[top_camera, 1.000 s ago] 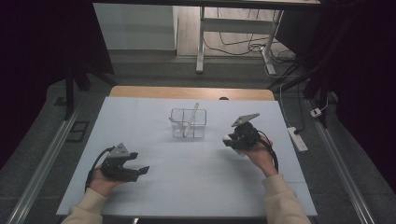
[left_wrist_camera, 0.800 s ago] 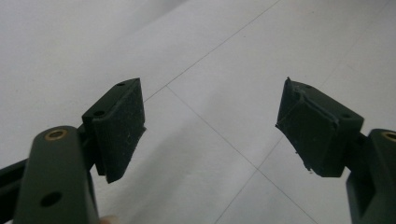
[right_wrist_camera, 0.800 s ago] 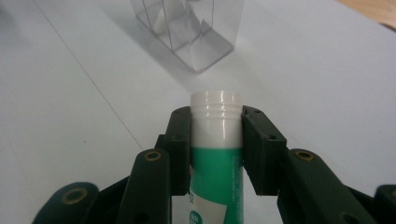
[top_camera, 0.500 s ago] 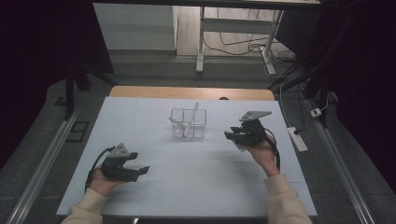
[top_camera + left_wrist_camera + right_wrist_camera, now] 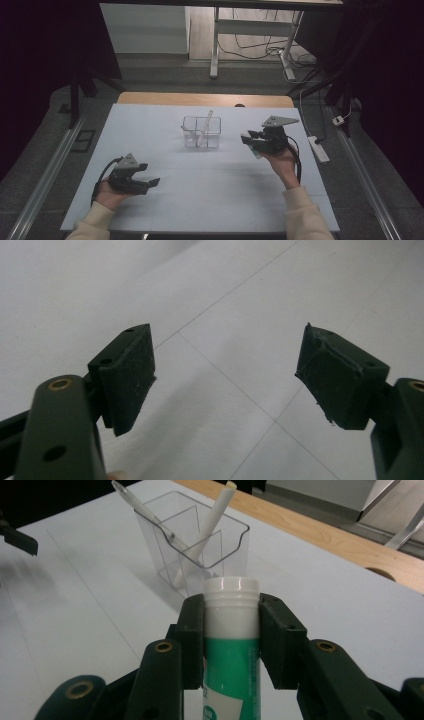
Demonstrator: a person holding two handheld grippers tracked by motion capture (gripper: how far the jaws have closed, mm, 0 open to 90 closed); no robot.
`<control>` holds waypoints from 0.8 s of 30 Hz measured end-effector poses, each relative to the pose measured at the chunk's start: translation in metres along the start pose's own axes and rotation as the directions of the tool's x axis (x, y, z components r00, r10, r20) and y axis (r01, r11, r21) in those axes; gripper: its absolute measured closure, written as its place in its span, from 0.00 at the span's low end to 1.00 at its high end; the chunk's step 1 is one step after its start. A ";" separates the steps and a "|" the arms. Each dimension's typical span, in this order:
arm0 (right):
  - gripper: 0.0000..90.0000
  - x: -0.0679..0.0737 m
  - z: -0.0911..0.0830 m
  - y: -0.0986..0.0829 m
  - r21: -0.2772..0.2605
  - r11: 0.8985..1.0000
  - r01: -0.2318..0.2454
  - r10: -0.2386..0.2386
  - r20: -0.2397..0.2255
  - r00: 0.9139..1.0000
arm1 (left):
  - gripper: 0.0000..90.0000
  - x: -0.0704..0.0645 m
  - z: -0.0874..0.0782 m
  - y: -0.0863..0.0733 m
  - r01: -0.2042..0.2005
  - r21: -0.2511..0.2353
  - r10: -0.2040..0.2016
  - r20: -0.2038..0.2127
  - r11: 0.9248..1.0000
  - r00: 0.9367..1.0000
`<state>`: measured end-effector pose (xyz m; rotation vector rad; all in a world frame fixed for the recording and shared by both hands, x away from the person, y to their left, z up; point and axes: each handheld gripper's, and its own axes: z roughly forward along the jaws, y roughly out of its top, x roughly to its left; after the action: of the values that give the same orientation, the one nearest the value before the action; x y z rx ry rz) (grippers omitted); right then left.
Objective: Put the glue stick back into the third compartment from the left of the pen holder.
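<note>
A clear plastic organizer (image 5: 201, 131) stands near the middle of the white table, with two white stick-like items (image 5: 212, 522) leaning inside it. My right gripper (image 5: 248, 138) is lifted just right of the organizer and is shut on a green and white tube (image 5: 231, 645), white cap (image 5: 232, 588) pointing toward the organizer (image 5: 192, 535). My left gripper (image 5: 152, 182) rests low at the front left, open, with nothing between its pads (image 5: 132, 371).
The white table top (image 5: 165, 200) has a wooden strip (image 5: 200, 98) along its far edge. Metal rails (image 5: 45, 175) run along both sides. A power strip (image 5: 318, 148) and cables lie on the floor at the right.
My right gripper has moved up and a little to the right with the tube. The left gripper has stayed still.
</note>
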<state>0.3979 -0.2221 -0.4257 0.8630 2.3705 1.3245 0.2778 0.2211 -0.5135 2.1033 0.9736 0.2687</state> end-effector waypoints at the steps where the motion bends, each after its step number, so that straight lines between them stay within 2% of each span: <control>1: 0.72 0.000 0.000 0.001 -0.007 1.000 -0.002 0.002 0.001 1.000 | 0.26 0.000 0.000 0.000 0.000 0.000 0.000 0.000 1.000 1.000; 15: 0.72 0.004 -0.005 0.010 -0.111 0.993 -0.024 0.025 0.008 1.000 | 0.26 -0.002 -0.001 0.002 -0.004 -0.010 0.004 0.000 1.000 1.000; 24: 0.72 0.002 -0.007 0.020 -0.147 0.988 -0.038 0.041 0.015 0.999 | 0.26 -0.003 -0.002 0.004 -0.008 -0.016 0.008 0.001 1.000 1.000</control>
<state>0.3998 -0.2180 -0.4052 0.8787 2.2205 1.4793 0.2768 0.2189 -0.5089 2.0933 0.9598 0.2782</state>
